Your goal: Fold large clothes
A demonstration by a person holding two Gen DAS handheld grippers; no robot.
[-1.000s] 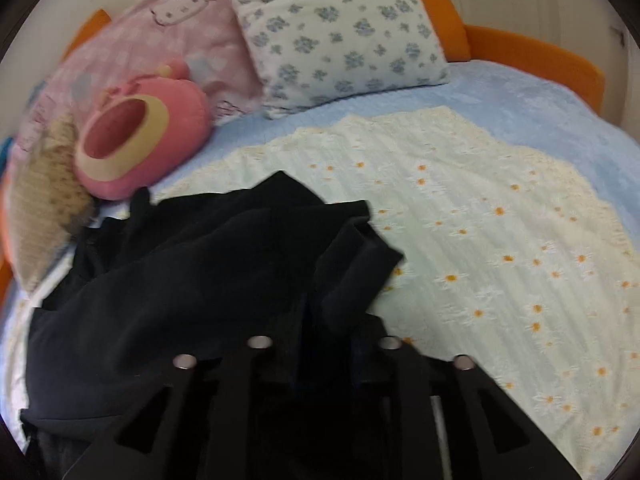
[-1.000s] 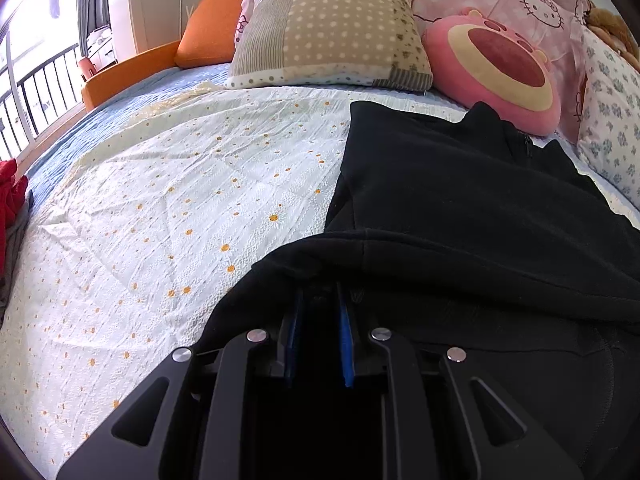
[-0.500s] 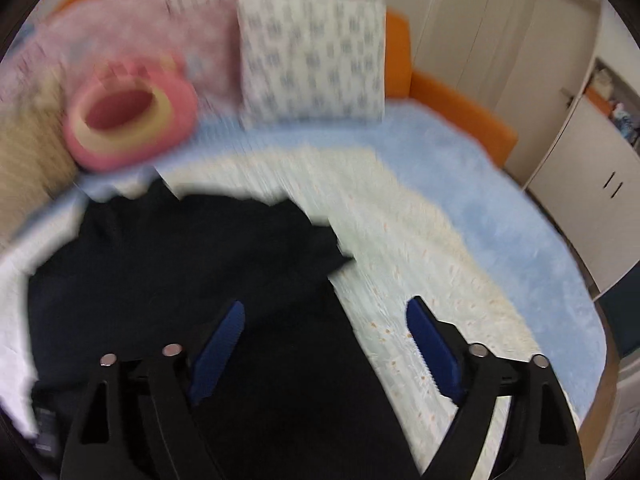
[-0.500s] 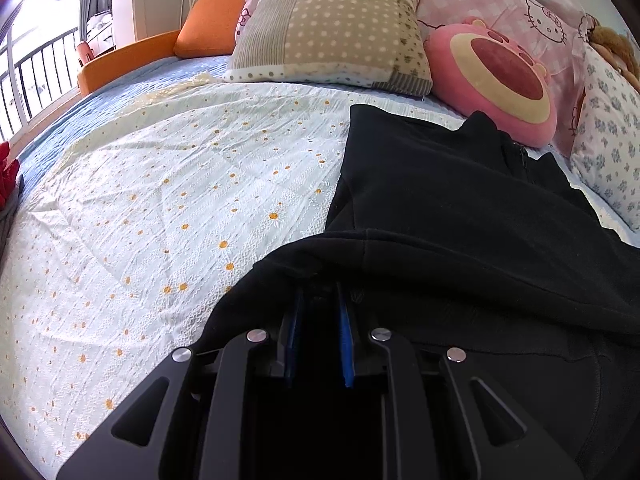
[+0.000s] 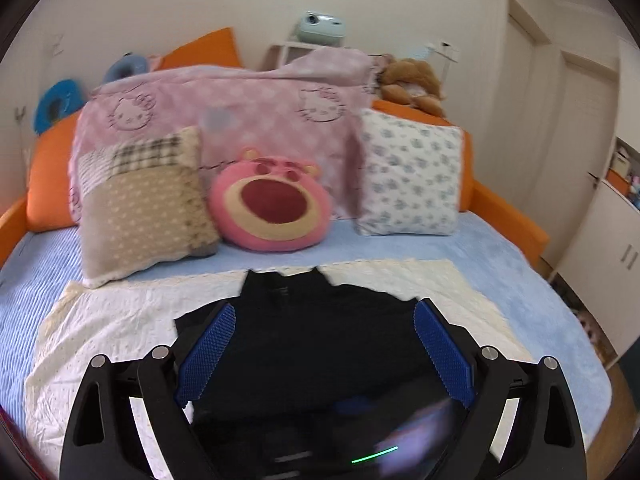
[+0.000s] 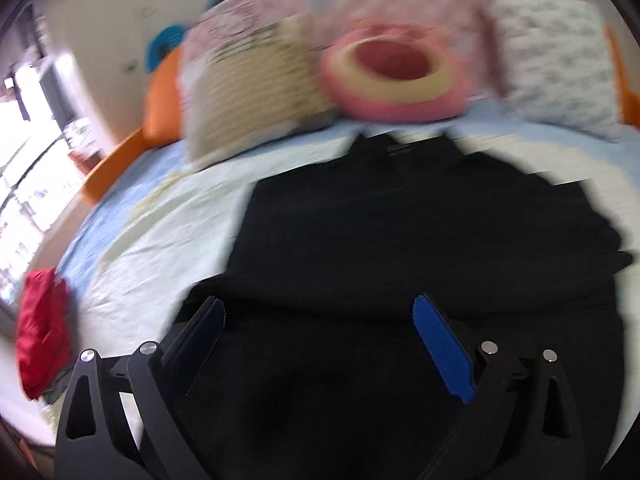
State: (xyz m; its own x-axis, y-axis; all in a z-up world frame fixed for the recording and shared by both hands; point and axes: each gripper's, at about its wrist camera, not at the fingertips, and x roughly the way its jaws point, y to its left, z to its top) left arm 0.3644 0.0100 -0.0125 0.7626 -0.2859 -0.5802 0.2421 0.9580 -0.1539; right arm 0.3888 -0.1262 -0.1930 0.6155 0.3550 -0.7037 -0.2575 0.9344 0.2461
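Black garment (image 5: 320, 340) folded flat on bed, collar away.

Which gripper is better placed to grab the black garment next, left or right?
Probably the right gripper. Both are open above the black garment, but the right one sits low with a fabric fold between its fingers, while the left gripper looks higher and farther back.

Orange-framed bed (image 5: 516, 216) under a blue cover (image 5: 500, 264), cream daisy sheet (image 5: 120, 320) on top. Pillows and pink Hello Kitty blanket (image 5: 224, 112) stacked at 12 o'clock against a plain cream wall (image 5: 200, 0). White doors (image 5: 576, 128) at 2 o'clock. Bright window (image 6: 24, 184) at 9 o'clock, daylight.
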